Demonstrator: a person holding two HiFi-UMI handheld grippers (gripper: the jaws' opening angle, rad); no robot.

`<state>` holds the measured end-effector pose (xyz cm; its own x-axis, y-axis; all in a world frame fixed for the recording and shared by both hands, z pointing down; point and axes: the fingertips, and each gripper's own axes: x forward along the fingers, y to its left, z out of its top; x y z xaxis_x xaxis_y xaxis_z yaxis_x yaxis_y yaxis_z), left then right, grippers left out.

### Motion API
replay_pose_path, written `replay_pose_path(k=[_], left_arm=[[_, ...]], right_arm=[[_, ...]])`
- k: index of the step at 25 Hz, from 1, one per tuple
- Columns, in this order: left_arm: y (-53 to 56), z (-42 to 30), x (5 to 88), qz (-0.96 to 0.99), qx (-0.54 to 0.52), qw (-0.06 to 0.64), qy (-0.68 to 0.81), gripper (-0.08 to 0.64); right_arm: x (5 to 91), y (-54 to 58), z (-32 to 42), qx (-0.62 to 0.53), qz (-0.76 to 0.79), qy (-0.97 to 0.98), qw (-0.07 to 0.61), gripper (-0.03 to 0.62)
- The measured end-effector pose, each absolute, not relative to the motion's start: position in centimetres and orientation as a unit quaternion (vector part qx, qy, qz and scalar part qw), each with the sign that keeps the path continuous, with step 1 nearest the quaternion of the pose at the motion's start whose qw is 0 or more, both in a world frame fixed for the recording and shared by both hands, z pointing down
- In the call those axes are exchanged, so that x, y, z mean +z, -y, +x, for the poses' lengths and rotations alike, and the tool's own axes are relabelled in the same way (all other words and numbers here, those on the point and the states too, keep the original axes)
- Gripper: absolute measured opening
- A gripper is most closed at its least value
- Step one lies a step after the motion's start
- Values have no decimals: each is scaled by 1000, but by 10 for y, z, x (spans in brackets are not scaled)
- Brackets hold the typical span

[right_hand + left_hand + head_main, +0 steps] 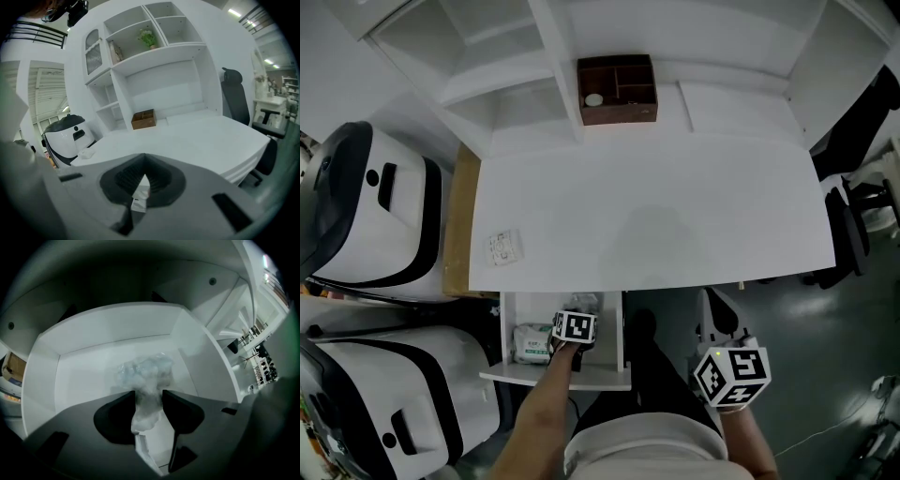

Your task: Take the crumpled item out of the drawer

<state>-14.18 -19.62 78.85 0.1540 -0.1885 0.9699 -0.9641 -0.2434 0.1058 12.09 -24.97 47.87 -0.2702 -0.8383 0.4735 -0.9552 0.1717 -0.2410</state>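
One crumpled item point(145, 369), partly behind gripper point(147, 394)

My view: crumpled clear plastic wad point(145, 373) in the white drawer point(553, 377) below the front edge of the white desk point(675, 206); brown wooden box point(617, 89) at its back.

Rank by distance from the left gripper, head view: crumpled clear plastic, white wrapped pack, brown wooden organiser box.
1. Crumpled clear plastic, right at the left gripper.
2. White wrapped pack, left side of the drawer.
3. Brown wooden organiser box, back of the desk.
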Motion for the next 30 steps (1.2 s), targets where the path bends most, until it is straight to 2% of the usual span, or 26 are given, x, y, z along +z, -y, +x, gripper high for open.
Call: replay_pose_path(k=[4,11,30], left_arm=[[197,-139,792,638,462,425,446,148],[200,-131,782,650,469,399,444,94],[224,-120,687,730,414,284,463,89]], right_arm=[[481,250,121,254,591,756,119,2],[482,248,113,256,584,761,117,2],[461,224,90,238,580,774,90,2]])
